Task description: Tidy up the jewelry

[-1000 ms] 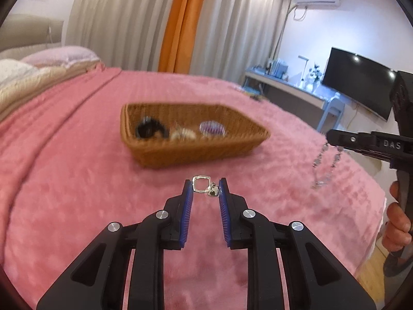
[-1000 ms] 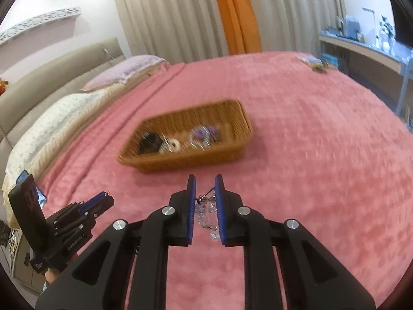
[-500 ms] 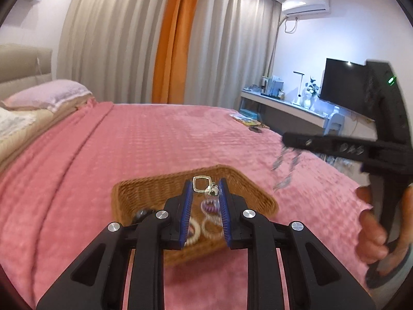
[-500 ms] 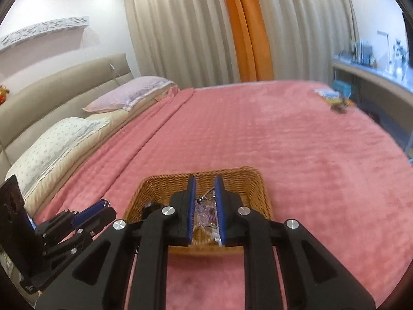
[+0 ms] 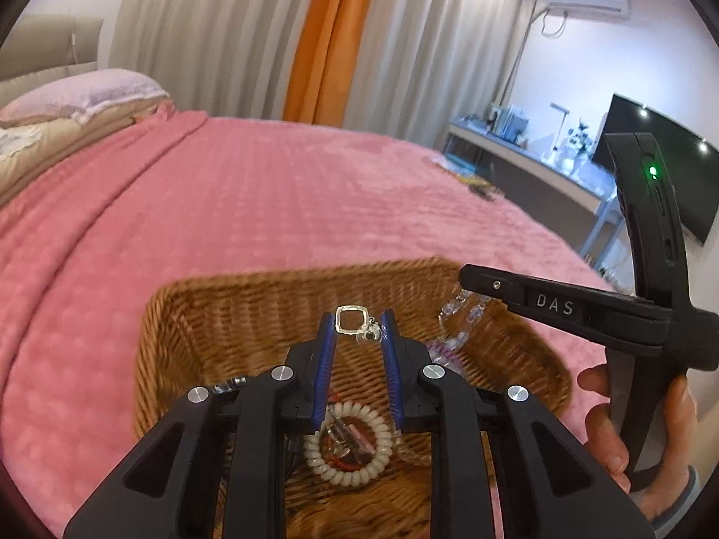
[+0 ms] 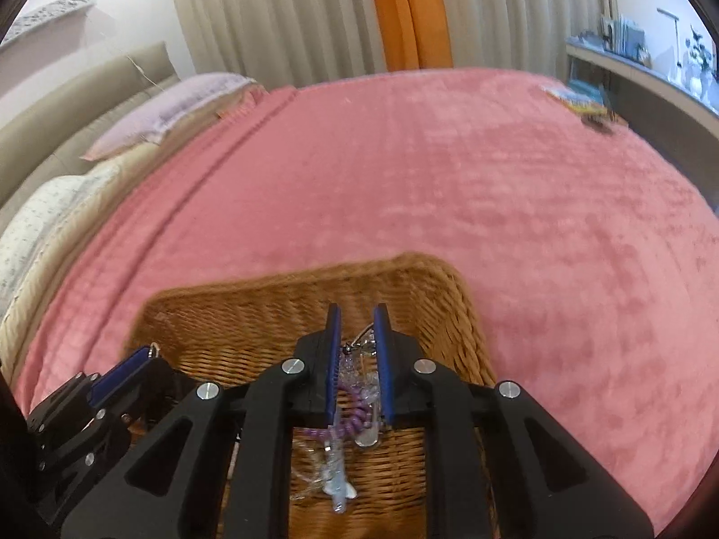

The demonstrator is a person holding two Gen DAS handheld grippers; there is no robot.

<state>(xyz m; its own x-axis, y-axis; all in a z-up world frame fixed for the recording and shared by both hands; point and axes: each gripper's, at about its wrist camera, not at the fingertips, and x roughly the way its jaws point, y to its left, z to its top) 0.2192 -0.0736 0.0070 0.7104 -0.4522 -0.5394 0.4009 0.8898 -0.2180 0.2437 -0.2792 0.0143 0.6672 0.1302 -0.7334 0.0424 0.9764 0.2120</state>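
A brown wicker basket (image 5: 233, 310) lies on the pink bedspread; it also shows in the right wrist view (image 6: 251, 310). My left gripper (image 5: 358, 321) is shut on a small silver square-ring charm (image 5: 351, 320) and holds it over the basket. My right gripper (image 6: 357, 314) is shut on a clear beaded bracelet (image 6: 355, 359) that hangs down into the basket; the bracelet also shows in the left wrist view (image 5: 458, 319). In the basket lie a cream coil hair tie (image 5: 346, 444) and a purple coil tie (image 6: 346, 404).
The pink bedspread (image 5: 269, 206) stretches all around the basket. Pillows (image 5: 85, 94) lie at the far left. A desk (image 5: 530, 157) and a TV (image 5: 665, 170) stand at the right. Small items (image 6: 584, 105) lie at the bed's far right edge.
Both grippers have moved forward and down over the basket, each still holding its piece. The bracelet now hangs inside the basket.
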